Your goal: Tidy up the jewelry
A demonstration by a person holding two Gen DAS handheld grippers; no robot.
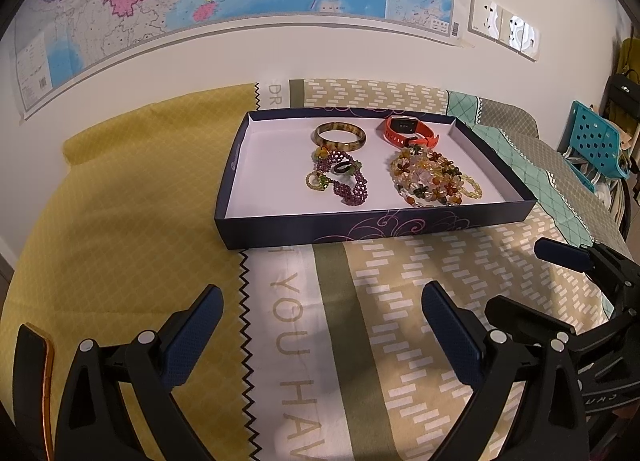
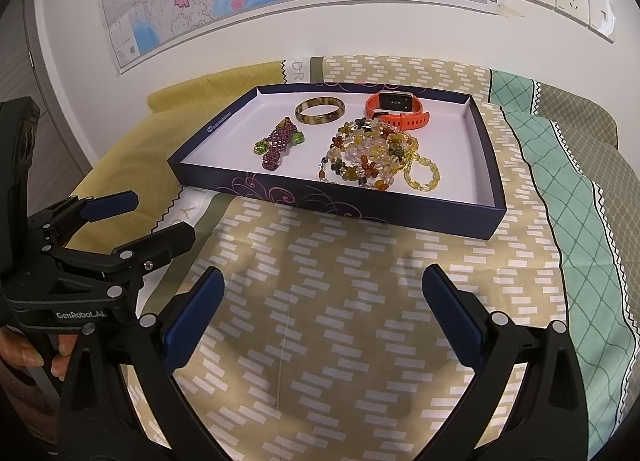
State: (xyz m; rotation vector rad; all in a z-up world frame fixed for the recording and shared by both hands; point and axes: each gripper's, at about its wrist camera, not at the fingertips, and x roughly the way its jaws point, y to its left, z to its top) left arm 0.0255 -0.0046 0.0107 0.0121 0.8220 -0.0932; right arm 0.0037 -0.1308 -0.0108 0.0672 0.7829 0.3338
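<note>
1. A dark blue box lid (image 1: 376,227) on the patterned bedspread (image 2: 352,301) holds a tortoiseshell bangle (image 1: 340,136), an orange smartwatch (image 1: 410,131), a purple beaded bracelet (image 1: 340,177) and a heap of mixed bead bracelets (image 1: 434,179)
2. The left gripper (image 1: 322,325) and the right gripper (image 2: 323,307) hover short of it, both spread wide and empty

You've got a matt cardboard tray (image 1: 376,227) at twelve o'clock, plain white inside. In it: a glossy, polished bangle (image 1: 340,136), shiny glass-like beads (image 1: 434,177), and a smooth rubbery orange watch strap (image 1: 412,132). Under it all, soft printed cloth (image 1: 420,301).
</note>
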